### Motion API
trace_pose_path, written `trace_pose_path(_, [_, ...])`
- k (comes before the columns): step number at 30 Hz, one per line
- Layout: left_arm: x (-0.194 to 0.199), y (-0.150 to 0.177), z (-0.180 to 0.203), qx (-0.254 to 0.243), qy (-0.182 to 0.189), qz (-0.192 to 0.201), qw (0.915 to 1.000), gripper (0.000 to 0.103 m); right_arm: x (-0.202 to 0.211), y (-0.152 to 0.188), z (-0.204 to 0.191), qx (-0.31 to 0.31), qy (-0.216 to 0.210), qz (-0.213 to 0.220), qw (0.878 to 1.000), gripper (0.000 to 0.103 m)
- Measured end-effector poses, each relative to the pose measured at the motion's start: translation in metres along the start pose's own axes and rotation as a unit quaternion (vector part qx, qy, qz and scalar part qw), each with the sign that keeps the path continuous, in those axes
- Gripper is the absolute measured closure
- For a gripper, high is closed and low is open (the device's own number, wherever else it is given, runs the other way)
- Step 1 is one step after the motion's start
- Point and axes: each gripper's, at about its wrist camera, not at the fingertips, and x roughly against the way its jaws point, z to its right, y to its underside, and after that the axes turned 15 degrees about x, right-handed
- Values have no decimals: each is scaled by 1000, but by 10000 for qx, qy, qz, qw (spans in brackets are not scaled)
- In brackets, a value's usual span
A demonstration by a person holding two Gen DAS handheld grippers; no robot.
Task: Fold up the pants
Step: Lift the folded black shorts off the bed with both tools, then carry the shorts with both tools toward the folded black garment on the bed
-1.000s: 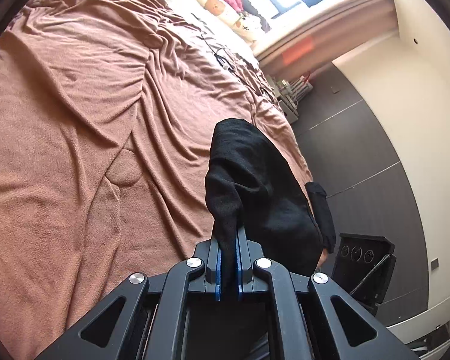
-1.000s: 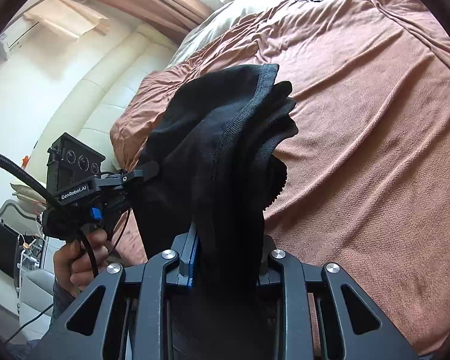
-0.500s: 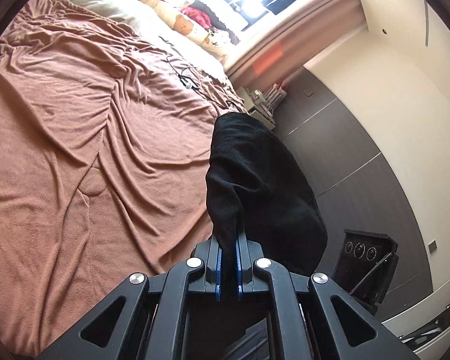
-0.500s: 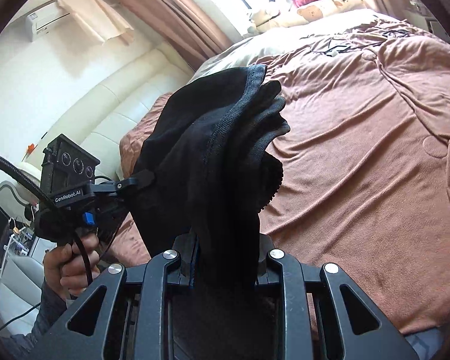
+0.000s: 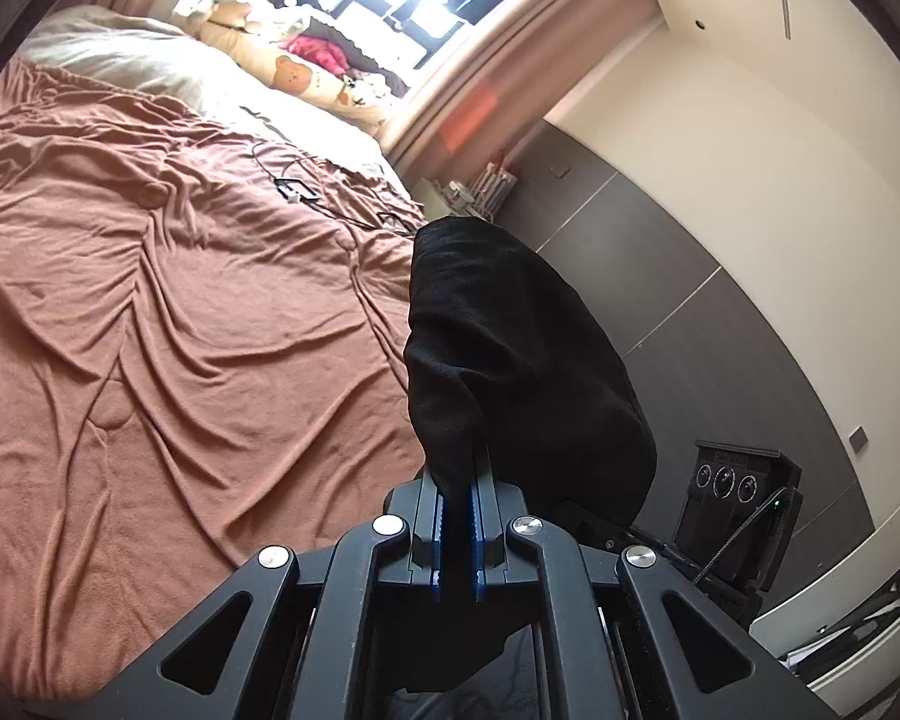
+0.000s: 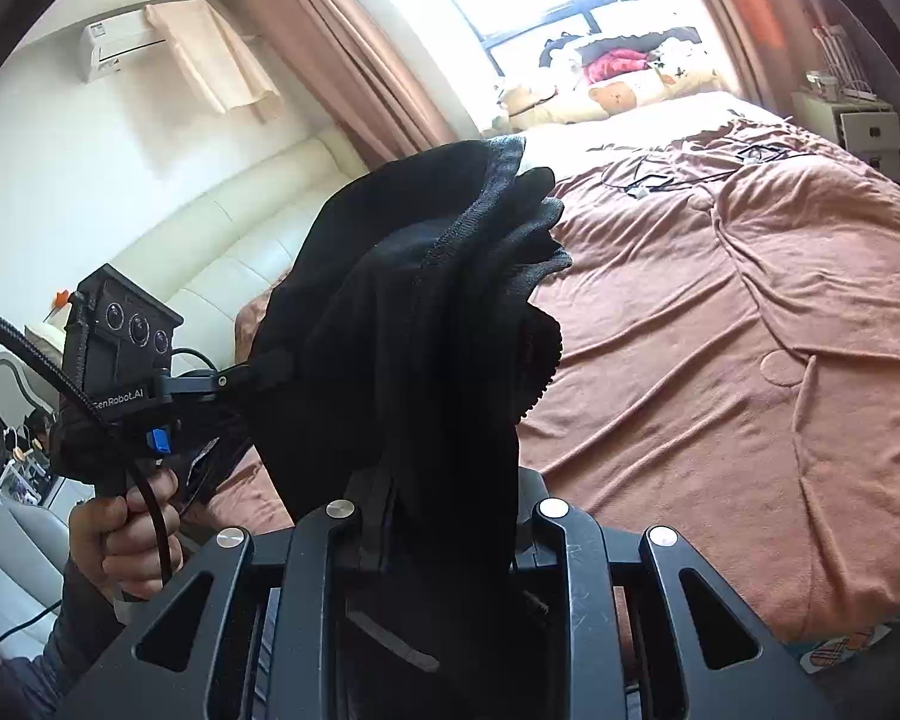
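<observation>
Left wrist view, my left gripper [image 5: 456, 480] pinched tight on a fold of the black pants [image 5: 510, 360], cloth lifted above the brown bedspread [image 5: 180, 330], right wrist view, my right gripper [image 6: 450, 516] clamped on a thick bunch of the pants [image 6: 426, 312], my left hand [image 6: 126, 534] gripping its handle beside them.

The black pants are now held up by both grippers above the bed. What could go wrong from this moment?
1. The left gripper pinches only a thin edge of the black pants, so this edge might slip out.
2. The right gripper clamps a thick bunch of layers; the pants may land creased.
3. Cables lie on the brown blanket at its far end; cloth laid far out could catch them.
</observation>
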Motion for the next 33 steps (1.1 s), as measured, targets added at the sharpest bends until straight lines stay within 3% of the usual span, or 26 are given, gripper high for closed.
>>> trace_pose_path(21, [-50,40,144,-921,640,-337,9931,96,154,1,28,546,712,479,9948,81])
trace_pose_path(33, [-129,56,218,-1339,916,-629,9847,96,212,16,52,953,1313,634,9847,81])
